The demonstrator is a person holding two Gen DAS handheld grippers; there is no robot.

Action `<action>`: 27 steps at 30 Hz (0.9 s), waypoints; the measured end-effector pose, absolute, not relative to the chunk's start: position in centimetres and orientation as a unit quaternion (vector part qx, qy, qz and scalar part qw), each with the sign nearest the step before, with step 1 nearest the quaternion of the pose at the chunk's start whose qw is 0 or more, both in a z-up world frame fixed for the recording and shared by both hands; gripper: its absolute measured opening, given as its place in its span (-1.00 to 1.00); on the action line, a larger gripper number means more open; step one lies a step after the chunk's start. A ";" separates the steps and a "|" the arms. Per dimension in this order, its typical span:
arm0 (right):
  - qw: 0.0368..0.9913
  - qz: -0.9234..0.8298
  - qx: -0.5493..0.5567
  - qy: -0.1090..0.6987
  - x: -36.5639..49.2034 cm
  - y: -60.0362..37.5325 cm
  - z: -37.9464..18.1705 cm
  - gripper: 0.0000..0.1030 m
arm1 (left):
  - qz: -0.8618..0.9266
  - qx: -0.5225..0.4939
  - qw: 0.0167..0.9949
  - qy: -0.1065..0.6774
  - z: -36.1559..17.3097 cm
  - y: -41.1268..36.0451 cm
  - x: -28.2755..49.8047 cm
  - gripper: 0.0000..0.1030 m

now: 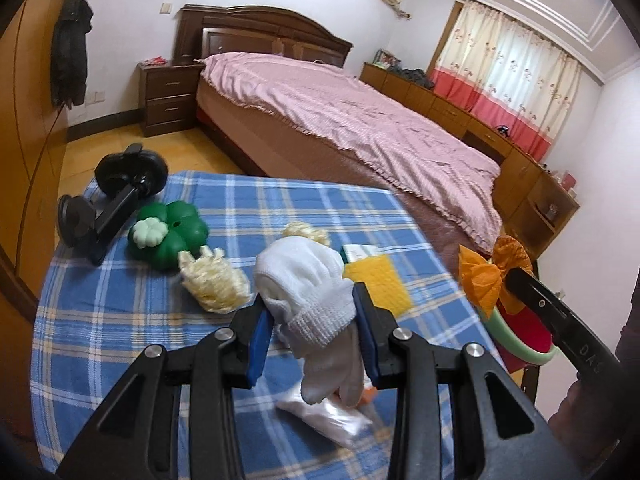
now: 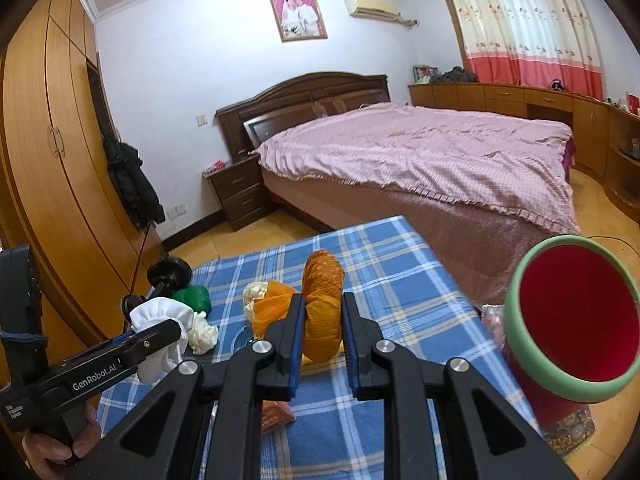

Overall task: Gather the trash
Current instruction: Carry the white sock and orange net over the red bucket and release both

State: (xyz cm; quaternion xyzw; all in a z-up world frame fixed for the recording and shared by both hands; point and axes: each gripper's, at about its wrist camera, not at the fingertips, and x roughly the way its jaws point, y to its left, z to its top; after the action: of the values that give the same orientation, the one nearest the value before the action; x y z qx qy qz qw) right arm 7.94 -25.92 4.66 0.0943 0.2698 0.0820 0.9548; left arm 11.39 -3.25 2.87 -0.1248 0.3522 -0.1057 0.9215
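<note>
Left wrist view: the left hand-held gripper (image 1: pixel 316 332) is clamped on a bundle of white knitted gloves (image 1: pixel 308 284), its blue pads (image 1: pixel 260 340) pressing the cuff from both sides. The gloves hang clear of the tabletop (image 1: pixel 120 320), which carries a blue checked cloth. Below the bundle, a crumpled clear plastic wrapper (image 1: pixel 332 416) lies on the cloth. Further back lie two pale yellow crumpled wads (image 1: pixel 216 280), a yellow sponge (image 1: pixel 380 280) and a green clover-shaped object (image 1: pixel 168 236). A black dumbbell-like item (image 1: pixel 116 200) rests at the far left corner. At the right edge, the right hand-held gripper (image 1: pixel 516 276) holds orange crumpled paper (image 1: pixel 480 280) above the green rim of the bin (image 1: pixel 520 344).

Right wrist view: the right hand-held gripper (image 2: pixel 322 320) is closed on the orange crumpled paper (image 2: pixel 322 300), which stands upright between the pads and is raised above the tabletop (image 2: pixel 400 280). The trash bin (image 2: pixel 516 320), red inside with a green rim, stands just beside the right edge of the tabletop, its mouth tilted toward the camera. The left hand-held gripper (image 2: pixel 160 328) enters from the left with the white knitted gloves (image 2: pixel 160 316) in its grip; a person's hand (image 2: pixel 60 448) holds its handle. A brown snack packet (image 2: pixel 276 416) lies on the cloth beneath the right gripper.
</note>
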 end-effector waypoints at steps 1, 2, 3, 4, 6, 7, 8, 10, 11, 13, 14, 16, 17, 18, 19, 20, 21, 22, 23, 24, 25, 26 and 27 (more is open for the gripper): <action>0.956 0.080 0.096 0.266 7.6 -26.2 4.9 -0.62 | -0.109 -0.123 0.922 0.351 3.1 -3.5 11.2 -0.25; 0.957 0.076 0.097 0.261 7.1 -26.6 5.2 -0.61 | -0.112 -0.122 0.922 0.349 3.3 -3.9 11.0 -0.25; 0.958 0.074 0.098 0.258 6.9 -26.9 5.4 -0.62 | -0.115 -0.119 0.923 0.348 3.6 -4.2 10.8 -0.25; 0.959 0.071 0.100 0.255 6.5 -27.3 5.6 -0.62 | -0.120 -0.118 0.922 0.347 3.9 -4.6 10.7 -0.25; 0.961 0.064 0.104 0.247 5.8 -28.1 6.0 -0.62 | -0.130 -0.117 0.922 0.346 4.4 -5.4 10.4 -0.25; 0.962 0.062 0.105 0.245 5.5 -28.5 6.1 -0.62 | -0.133 -0.116 0.922 0.346 4.5 -5.7 10.3 -0.25; 0.962 0.058 0.107 0.242 5.2 -28.9 6.2 -0.62 | -0.136 -0.115 0.921 0.345 4.7 -6.1 10.2 -0.25; 0.964 0.051 0.111 0.237 4.6 -29.7 6.5 -0.62 | -0.145 -0.111 0.921 0.345 5.0 -7.0 10.1 -0.25; 0.964 0.046 0.114 0.235 4.3 -30.3 6.6 -0.62 | -0.151 -0.109 0.920 0.345 5.1 -7.5 10.1 -0.25; 0.965 0.036 0.120 0.231 3.7 -31.4 6.7 -0.62 | -0.159 -0.107 0.918 0.346 5.3 -8.3 10.1 -0.25; 0.965 0.033 0.122 0.230 3.5 -31.7 6.7 -0.62 | -0.163 -0.106 0.918 0.347 5.3 -8.6 10.2 -0.25; 0.965 0.024 0.129 0.228 3.1 -32.8 6.7 -0.62 | -0.172 -0.101 0.916 0.348 5.4 -9.6 10.2 -0.25; 0.965 0.019 0.132 0.227 3.0 -33.3 6.7 -0.62 | -0.176 -0.098 0.915 0.349 5.5 -10.2 10.3 -0.25; 0.965 0.014 0.136 0.226 2.8 -33.8 6.6 -0.62 | -0.179 -0.096 0.915 0.349 5.5 -10.5 10.2 -0.25; 0.964 0.009 0.140 0.225 2.6 -34.5 6.6 -0.62 | -0.183 -0.093 0.914 0.350 5.6 -11.1 10.3 -0.25; 0.964 0.005 0.142 0.225 2.5 -34.9 6.6 -0.62 | -0.188 -0.090 0.913 0.351 5.6 -11.7 10.3 -0.25; 0.964 0.001 0.146 0.223 2.3 -35.5 6.5 -0.62 | -0.191 -0.087 0.912 0.352 5.6 -12.3 10.4 -0.25; 0.963 -0.003 0.150 0.222 2.2 -36.0 6.5 -0.62 | -0.195 -0.085 0.911 0.353 5.6 -12.8 10.4 -0.25; 0.963 -0.008 0.154 0.221 2.0 -36.6 6.4 -0.62 | -0.199 -0.081 0.910 0.353 5.6 -13.5 10.5 -0.25; 0.963 -0.012 0.157 0.220 1.9 -37.2 6.4 -0.62 | -0.203 -0.078 0.909 0.354 5.7 -14.1 10.6 -0.25; 0.962 -0.018 0.161 0.219 1.7 -37.8 6.3 -0.62 | -0.207 -0.075 0.908 0.355 5.6 -14.7 10.6 -0.25; 0.962 -0.024 0.165 0.218 1.5 -38.5 6.1 -0.62 | -0.212 -0.072 0.907 0.357 5.6 -15.3 10.7 -0.25; 0.961 -0.029 0.168 0.218 1.4 -39.1 6.0 -0.62 | -0.217 -0.067 0.905 0.359 5.5 -16.1 10.9 -0.25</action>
State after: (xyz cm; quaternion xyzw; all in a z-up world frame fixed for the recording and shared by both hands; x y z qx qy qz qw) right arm 1.41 -39.11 6.02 0.1682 0.2178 -0.0286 0.9610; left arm 10.86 -16.11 5.49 -0.0673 0.3585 -0.2170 0.9055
